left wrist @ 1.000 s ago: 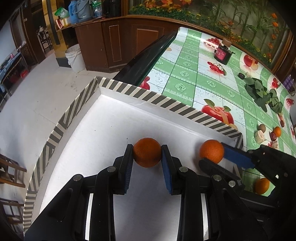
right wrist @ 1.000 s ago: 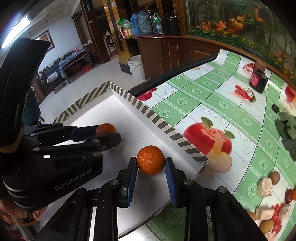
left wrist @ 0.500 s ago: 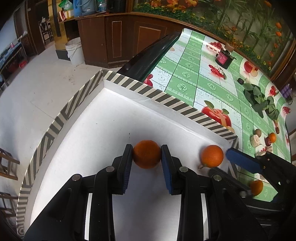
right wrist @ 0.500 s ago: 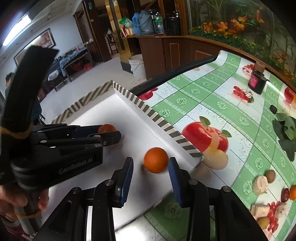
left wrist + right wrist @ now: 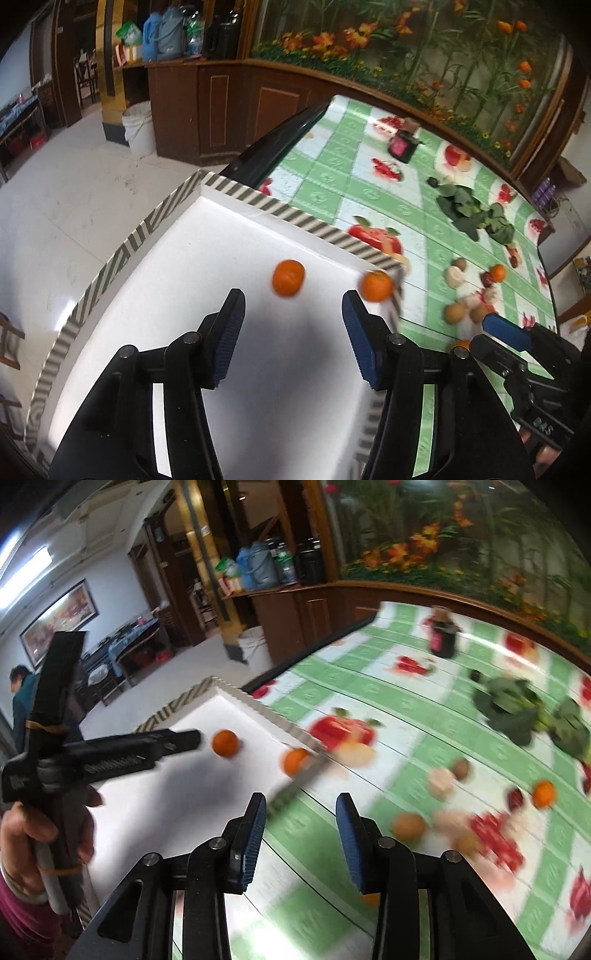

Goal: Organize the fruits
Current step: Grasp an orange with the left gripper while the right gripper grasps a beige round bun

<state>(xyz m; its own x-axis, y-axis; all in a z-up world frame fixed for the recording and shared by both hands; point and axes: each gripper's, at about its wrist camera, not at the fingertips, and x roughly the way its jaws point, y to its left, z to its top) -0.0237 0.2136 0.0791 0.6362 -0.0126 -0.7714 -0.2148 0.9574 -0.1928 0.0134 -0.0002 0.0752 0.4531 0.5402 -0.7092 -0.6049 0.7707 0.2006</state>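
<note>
The tray [image 5: 229,236] looked smooth, glossy white; the desk [image 5: 332,177] cover seemed shiny plastic; the cabinet [image 5: 236,107] was polished wood.

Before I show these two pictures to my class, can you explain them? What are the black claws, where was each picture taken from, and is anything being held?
There is no robot here: a person holds a two-finger gripper in each hand, with a camera on each looking along its fingers. One picture looks past the left gripper, the other past the right gripper. Two oranges lie in a white box with a striped rim; more fruit, such as another orange, sits on the green tablecloth. Nothing is held: the left jaws are opening with nothing between them, and the right stands open and empty.
</note>
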